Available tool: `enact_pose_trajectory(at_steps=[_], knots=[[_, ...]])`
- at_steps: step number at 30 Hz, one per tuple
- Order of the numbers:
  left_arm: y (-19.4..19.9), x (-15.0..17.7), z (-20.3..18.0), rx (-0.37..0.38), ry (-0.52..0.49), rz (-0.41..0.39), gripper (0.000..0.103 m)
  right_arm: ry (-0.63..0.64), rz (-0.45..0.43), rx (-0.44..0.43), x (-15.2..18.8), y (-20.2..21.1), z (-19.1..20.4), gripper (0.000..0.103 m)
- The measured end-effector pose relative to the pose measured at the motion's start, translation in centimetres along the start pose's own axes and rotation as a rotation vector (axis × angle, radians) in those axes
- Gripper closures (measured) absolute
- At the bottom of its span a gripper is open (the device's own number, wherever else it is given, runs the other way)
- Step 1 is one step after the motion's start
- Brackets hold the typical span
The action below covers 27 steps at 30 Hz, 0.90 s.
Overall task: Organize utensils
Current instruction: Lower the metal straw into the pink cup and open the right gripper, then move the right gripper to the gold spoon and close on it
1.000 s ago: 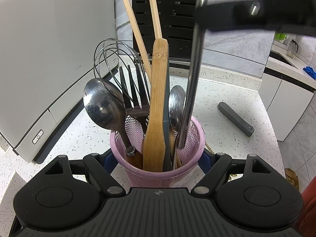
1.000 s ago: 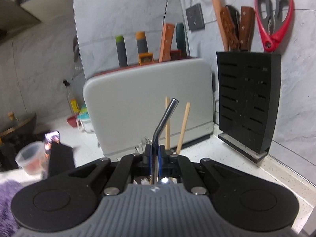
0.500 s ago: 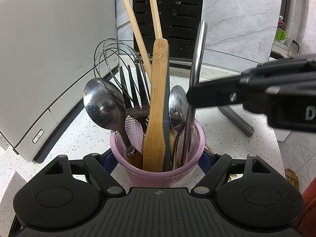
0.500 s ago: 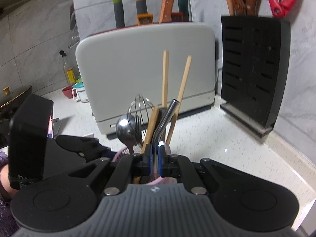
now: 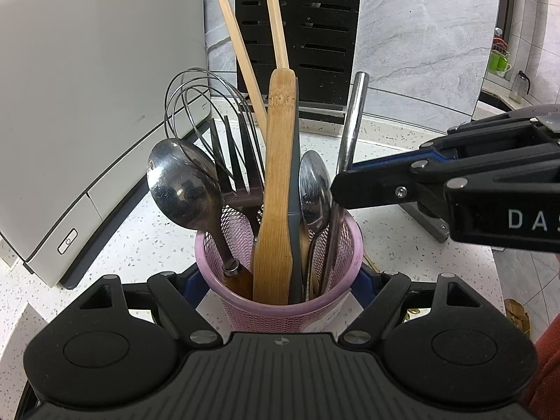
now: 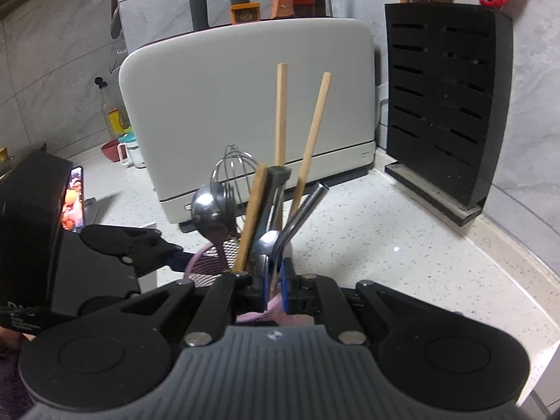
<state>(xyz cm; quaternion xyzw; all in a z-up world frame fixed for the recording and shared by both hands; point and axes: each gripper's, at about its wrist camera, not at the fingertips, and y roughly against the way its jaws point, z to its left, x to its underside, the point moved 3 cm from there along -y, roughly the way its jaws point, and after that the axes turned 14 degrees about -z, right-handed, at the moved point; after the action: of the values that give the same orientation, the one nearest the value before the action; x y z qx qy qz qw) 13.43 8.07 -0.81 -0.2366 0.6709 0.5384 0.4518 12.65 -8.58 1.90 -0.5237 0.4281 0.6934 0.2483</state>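
A pink mesh utensil holder (image 5: 280, 311) (image 6: 210, 255) stands on the white speckled counter. My left gripper (image 5: 280, 280) is shut on it, one finger on each side. Inside stand two spoons (image 5: 182, 189), a whisk (image 5: 196, 105), a black fork, a bamboo spatula (image 5: 276, 175) and two chopsticks (image 5: 238, 52). A bent metal straw (image 5: 353, 115) (image 6: 308, 206) stands at the holder's right side, its lower end inside. My right gripper (image 6: 274, 280) (image 5: 346, 182) reaches in from the right. Its blue pads have just been opening slightly, with the straw still between them and touching them.
A large white appliance (image 5: 87, 87) (image 6: 245, 105) stands behind and to the left. A black slotted knife block (image 5: 297, 17) (image 6: 448, 87) sits against the marble wall. A grey bar (image 5: 430, 224) lies on the counter, partly hidden by the right gripper. The counter edge curves off at the right.
My right gripper has come down from above, lowering the straw into the right side of the holder. The left gripper and the holder have not moved.
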Motion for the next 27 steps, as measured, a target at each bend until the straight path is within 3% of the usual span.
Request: enact_pose_trajectory(at_steps=[11,20,27], knots=[[0.0,0.0,0.0,0.0,0.0,0.0,0.01,-0.046,-0.05,-0.027,-1.6,2.4,-0.7,0.079],[0.0,0.0,0.0,0.0,0.0,0.0,0.01,-0.115,-0.069,0.035,-1.9,3.7,-3.3,0.079],[0.0,0.0,0.0,0.0,0.0,0.0,0.01,-0.189,0.08,0.125,0.2,1.0,-5.9,0.078]])
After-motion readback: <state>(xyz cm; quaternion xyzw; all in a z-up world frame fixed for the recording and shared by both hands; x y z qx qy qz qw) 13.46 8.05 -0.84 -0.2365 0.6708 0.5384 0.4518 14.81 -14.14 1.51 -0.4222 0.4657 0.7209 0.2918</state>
